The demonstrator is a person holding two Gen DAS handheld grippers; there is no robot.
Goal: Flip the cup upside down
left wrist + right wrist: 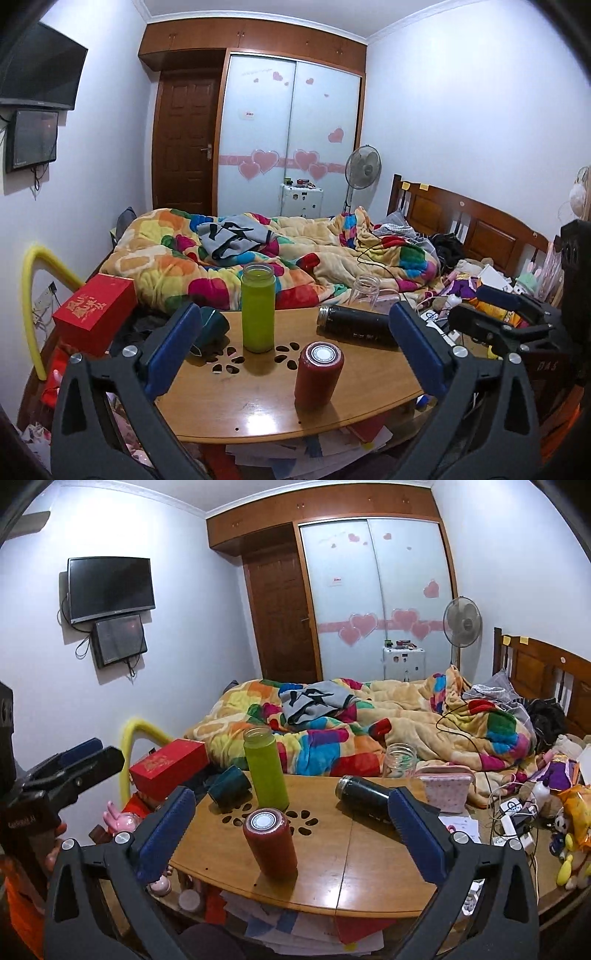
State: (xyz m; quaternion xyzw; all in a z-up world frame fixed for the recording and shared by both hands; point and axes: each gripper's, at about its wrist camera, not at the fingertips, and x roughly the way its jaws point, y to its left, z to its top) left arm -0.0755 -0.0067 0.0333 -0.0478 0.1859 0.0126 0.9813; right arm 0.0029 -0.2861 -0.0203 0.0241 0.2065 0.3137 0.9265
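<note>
A red cup [317,373] stands bottom up on the wooden table [258,406], near its front; it also shows in the right wrist view [270,843]. A green cup [258,308] stands mouth up behind it, also in the right wrist view [266,771]. A black cup [356,325] lies on its side at the right, also in the right wrist view [364,798]. A dark teal cup [229,785] lies on its side at the left. My left gripper [295,354] is open and empty above the table's front. My right gripper [291,834] is open and empty, apart from the red cup.
A red box [95,314] sits left of the table. A clear glass jar [399,760] and a pink pouch [448,788] stand at the table's back right. A bed with a colourful quilt [258,254] lies behind. Papers lie under the table; cables and toys clutter the right.
</note>
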